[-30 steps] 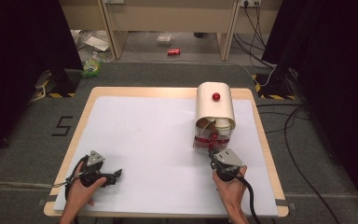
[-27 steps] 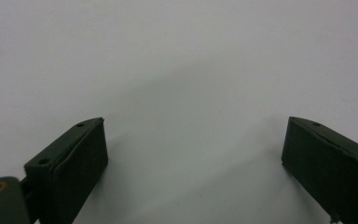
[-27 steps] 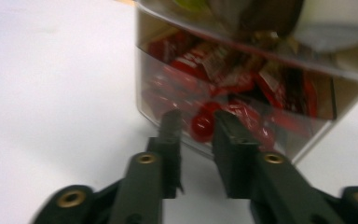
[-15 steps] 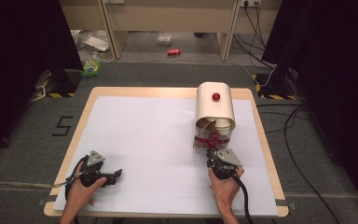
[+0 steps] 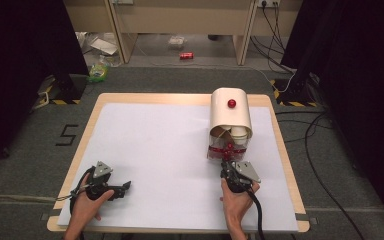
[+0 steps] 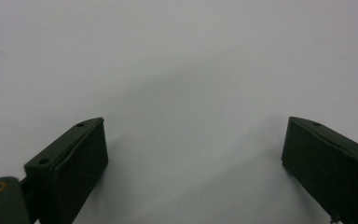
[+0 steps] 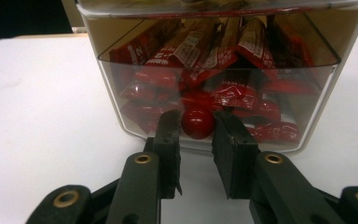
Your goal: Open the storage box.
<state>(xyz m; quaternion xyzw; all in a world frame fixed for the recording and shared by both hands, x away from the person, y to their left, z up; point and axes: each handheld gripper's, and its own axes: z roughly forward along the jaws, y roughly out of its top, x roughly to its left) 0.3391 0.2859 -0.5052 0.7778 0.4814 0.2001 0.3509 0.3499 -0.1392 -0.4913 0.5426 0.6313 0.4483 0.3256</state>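
At the right half of the counter (image 5: 145,140) stands a cream dispenser box (image 5: 230,114) with a rounded lid carrying 1 red knob (image 5: 231,103) on top. Below the lid, paper cups (image 5: 238,132) show at the open front. The lowest section is a clear drawer (image 7: 214,98) packed with red sachets (image 7: 242,88), and it carries a second red knob (image 7: 197,122) at the centre of its front.

The right gripper (image 7: 196,128) lies just in front of the box, held by the person's right hand (image 5: 236,202), pointing at the drawer. In the right gripper view, its 2 fingers (image 7: 230,140) stand narrowly apart on either side of the drawer knob. The finger on the left of that view appears to leave a thin gap; whether the other touches the knob cannot be told. A firm clench on the knob is not confirmed.

The left gripper (image 5: 122,188) rests at the near left corner of the counter in the left hand (image 5: 87,207), well apart from the box. In the left gripper view its fingers (image 6: 81,158) are released, spread wide over the bare white surface, with nothing between them.
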